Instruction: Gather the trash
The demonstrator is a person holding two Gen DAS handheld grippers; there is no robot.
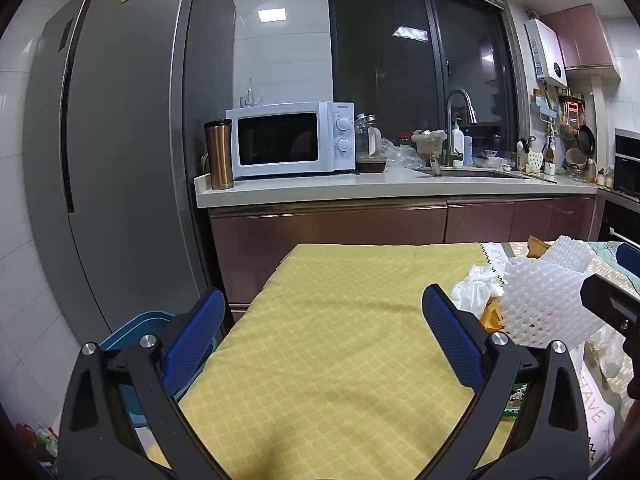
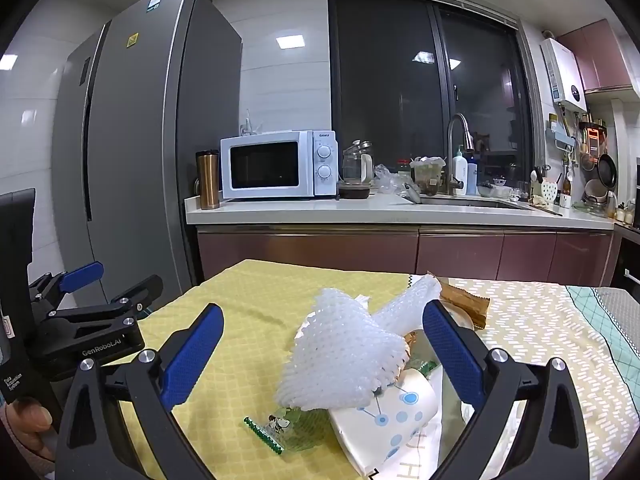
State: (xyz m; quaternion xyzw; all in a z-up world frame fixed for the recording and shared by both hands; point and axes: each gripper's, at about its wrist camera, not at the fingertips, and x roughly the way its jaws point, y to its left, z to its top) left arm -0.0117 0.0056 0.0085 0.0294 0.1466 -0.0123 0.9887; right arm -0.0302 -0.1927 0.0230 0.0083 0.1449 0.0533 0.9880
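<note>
left claw (image 1: 324, 336): jaws wide, nothing between, over bare yellow cloth (image 1: 340, 320). right claw (image 2: 324, 356): jaws wide, white foam net (image 2: 340, 360) between the pads, not pinched. trash pile (foam net, green wrapper (image 2: 280, 428), printed paper (image 2: 392, 416), brown wrapper (image 2: 464, 304)) lies on the counter's cloth.

I see my black plastic left gripper (image 1: 324, 344) and right gripper (image 2: 323, 360): blue textured pads, silver screws, white "GenRobot.AI" lettering.

I see a yellow lattice-print tablecloth (image 2: 256, 320), a white honeycomb foam net (image 2: 344, 356), blue textured gripper pads (image 2: 192, 354) and a dot-patterned white paper (image 2: 396, 424).
</note>
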